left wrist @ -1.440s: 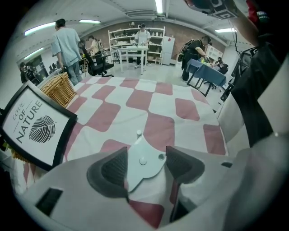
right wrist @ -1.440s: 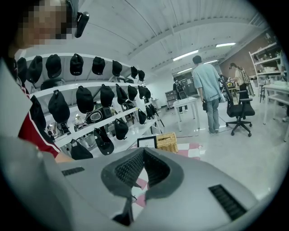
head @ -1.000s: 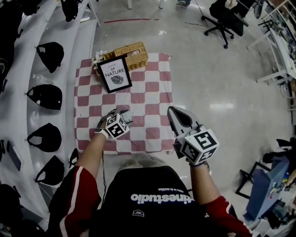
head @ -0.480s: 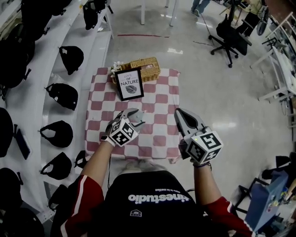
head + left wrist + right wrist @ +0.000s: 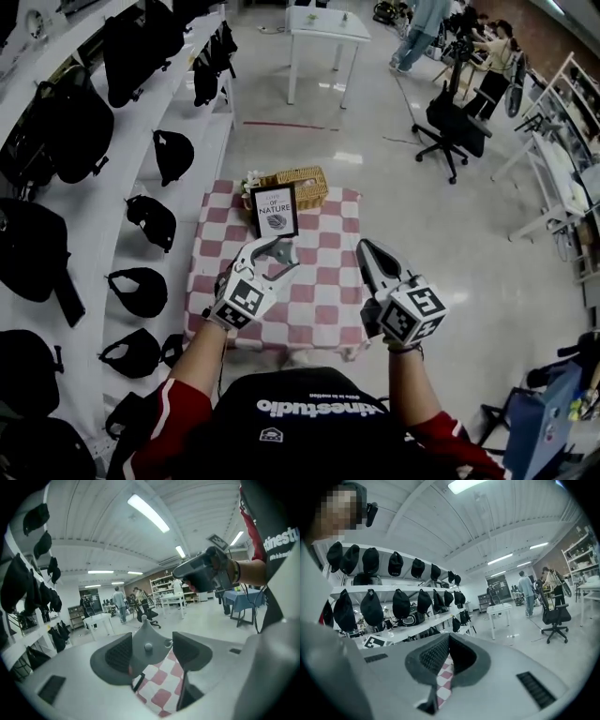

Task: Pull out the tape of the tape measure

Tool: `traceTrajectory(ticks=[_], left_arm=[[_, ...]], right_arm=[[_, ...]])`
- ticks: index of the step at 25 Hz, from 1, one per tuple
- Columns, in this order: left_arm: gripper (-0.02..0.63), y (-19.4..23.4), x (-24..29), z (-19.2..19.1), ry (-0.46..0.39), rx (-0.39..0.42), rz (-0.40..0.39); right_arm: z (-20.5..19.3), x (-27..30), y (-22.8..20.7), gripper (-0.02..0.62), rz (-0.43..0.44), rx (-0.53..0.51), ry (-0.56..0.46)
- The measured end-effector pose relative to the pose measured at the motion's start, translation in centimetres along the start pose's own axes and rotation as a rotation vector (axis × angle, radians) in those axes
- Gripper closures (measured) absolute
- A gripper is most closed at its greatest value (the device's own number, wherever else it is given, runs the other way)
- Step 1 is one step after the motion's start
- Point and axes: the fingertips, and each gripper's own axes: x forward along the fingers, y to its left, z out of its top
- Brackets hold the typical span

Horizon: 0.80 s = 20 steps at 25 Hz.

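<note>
Aloft, seemingly a tape measure (image 5: 149, 639)

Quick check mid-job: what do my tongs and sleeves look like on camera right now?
The left tongs and right tongs are light grey plastic shells tapering to a beak, with dark grey textured pads. Each carries a white cube printed with black square markers. No cables show. The sleeves are black with red panels, on a black top with white lettering.

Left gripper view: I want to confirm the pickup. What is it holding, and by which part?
The left gripper clamps the grey tape measure by opposite edges of its case, beside the centre button. The right gripper is shut, empty.
</note>
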Motion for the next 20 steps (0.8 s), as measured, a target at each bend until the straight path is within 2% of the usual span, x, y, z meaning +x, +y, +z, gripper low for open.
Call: traceTrajectory(ticks=[5,9,13,20], left_arm=[[0.334,1.5,-4.7,5.6,-0.137,0.005,0.081],[0.334,2.2,-7.5,8.7,-0.205,0.028,0.127],[0.334,2.2,-8.9,10.3,-0.238,0.045,0.142],[0.334,2.2,-9.5,10.6,-0.255,0.029,0.140]], right_arm=[[2.8,-0.5,2.7,0.592,0.024,-0.035,-0.058],[4.1,-0.6,4.7,0.592,0.048,-0.054,-0.095],[5.0,-0.7,6.1,0.592,0.067,-0.075,-0.117],[5.1,-0.6,7.2,0.568,0.080,-0.118,-0.102]])
